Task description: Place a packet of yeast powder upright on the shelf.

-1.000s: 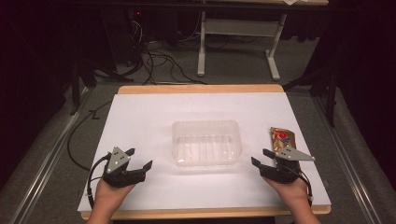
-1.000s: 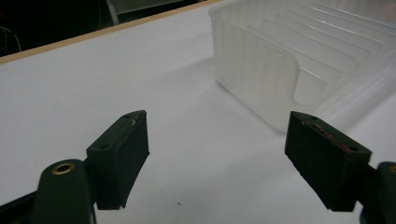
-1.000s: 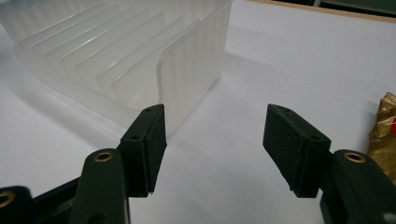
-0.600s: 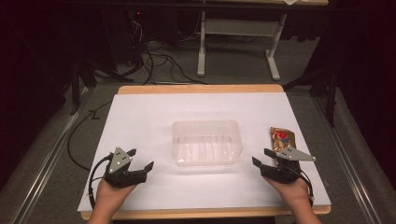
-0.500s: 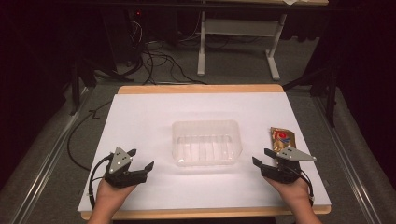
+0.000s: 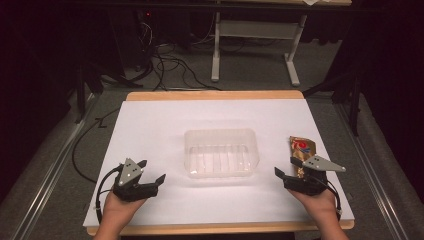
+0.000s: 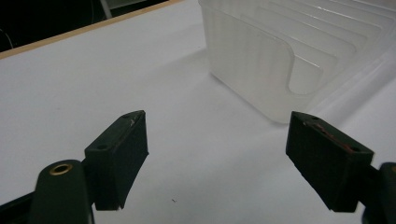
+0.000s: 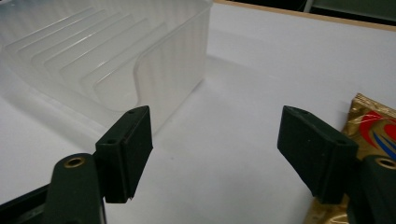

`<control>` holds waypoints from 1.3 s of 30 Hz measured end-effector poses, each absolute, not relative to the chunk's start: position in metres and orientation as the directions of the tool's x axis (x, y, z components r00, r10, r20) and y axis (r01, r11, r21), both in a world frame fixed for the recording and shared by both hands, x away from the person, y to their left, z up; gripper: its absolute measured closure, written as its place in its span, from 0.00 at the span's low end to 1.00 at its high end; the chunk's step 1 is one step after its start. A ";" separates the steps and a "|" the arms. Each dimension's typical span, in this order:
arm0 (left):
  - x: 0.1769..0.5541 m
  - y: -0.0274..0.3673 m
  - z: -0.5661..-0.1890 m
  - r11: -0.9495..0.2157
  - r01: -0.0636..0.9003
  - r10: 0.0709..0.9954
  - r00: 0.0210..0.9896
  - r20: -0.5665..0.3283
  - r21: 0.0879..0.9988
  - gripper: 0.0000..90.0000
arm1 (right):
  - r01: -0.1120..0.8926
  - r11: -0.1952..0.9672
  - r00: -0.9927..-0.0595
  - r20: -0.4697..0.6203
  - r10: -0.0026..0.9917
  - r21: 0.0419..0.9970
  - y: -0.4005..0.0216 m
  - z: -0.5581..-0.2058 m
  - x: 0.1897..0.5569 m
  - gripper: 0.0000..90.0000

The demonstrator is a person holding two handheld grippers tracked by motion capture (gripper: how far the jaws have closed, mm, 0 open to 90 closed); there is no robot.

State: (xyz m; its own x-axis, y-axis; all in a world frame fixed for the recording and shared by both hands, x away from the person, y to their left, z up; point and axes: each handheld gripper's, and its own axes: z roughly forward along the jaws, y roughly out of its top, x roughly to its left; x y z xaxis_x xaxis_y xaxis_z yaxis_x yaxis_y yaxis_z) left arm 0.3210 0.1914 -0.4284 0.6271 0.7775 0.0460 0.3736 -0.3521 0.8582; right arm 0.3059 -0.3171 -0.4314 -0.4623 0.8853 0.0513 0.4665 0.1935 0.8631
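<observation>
Clear plastic tray point(image 6: 221, 151) between two empty, wide-open claws, right claw point(image 6: 290, 168) seemingly beside gold packet point(image 6: 301, 150).

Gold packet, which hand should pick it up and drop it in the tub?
Right. The right gripper sits open beside the gold packet; the left gripper is across the tub.

Floor cables point(image 6: 170, 70) at 11 o'clock | white table frame point(image 6: 255, 45) at 12 o'clock | white tabletop point(image 6: 165, 125), wooden edge
</observation>
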 end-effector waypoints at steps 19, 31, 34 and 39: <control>0.324 0.190 -0.432 -0.367 0.384 0.770 0.637 0.046 0.847 0.23 | 0.520 0.136 -0.299 0.031 0.954 0.843 -0.367 -0.439 0.310 0.26; 0.324 0.189 -0.432 -0.370 0.383 0.766 0.641 0.045 0.846 0.23 | 0.637 -0.016 -0.135 0.131 0.982 0.771 -0.414 -0.455 0.313 0.54; 0.325 0.189 -0.432 -0.372 0.384 0.765 0.643 0.044 0.845 0.23 | 0.661 -0.072 -0.112 0.193 0.975 0.747 -0.424 -0.461 0.315 0.45; 0.325 0.188 -0.433 -0.374 0.383 0.763 0.644 0.046 0.845 0.23 | 0.701 -0.076 -0.131 0.233 0.964 0.709 -0.418 -0.468 0.322 0.35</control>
State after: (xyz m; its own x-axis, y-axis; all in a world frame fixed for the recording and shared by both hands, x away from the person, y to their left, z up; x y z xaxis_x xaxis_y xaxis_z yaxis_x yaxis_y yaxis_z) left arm 0.3246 0.1878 -0.4326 0.6443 0.7634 0.0460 0.3829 -0.3740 0.8447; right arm 0.3221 -0.4176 -0.4681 -0.1313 0.9637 0.2326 0.7012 -0.0755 0.7089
